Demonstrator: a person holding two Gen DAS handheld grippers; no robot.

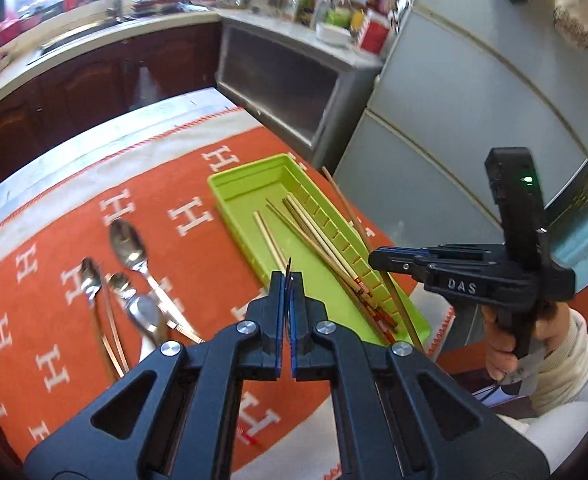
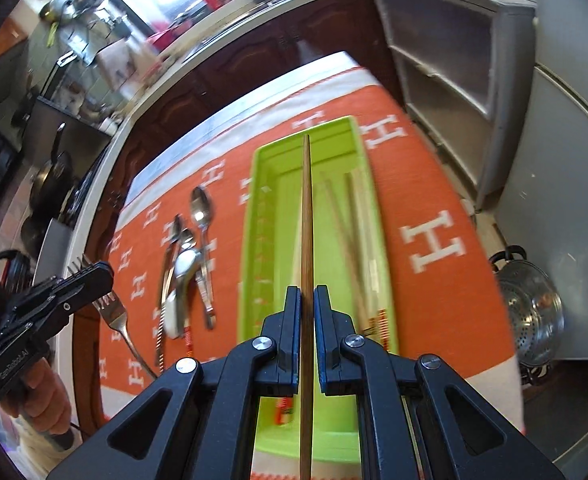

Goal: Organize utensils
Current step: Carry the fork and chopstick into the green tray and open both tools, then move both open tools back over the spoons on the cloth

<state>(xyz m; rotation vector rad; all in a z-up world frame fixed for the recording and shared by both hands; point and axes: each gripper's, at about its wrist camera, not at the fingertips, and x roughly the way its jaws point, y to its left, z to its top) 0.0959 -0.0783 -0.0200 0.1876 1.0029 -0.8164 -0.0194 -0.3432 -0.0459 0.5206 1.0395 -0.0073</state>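
Observation:
A lime green tray [image 1: 249,176] [image 2: 265,160] lies on the orange cloth and holds several chopsticks [image 1: 314,236] [image 2: 354,240]. Several spoons [image 1: 127,248] [image 2: 201,208] lie on the cloth left of the tray. My right gripper [image 2: 306,296] [image 1: 378,260] is shut on a brown chopstick [image 2: 306,208] [image 1: 346,204] and holds it lengthwise over the tray. My left gripper [image 1: 288,280] [image 2: 93,276] is shut on a fork [image 2: 113,312], seen edge-on in its own view [image 1: 288,268], held above the cloth's near left side.
The orange tablecloth [image 1: 65,216] with white H marks covers the table. A grey cabinet [image 1: 289,80] and a fridge [image 1: 474,100] stand close behind the table. A metal steamer pot [image 2: 534,312] sits on the floor at the right. A kitchen counter [image 1: 93,36] runs along the back.

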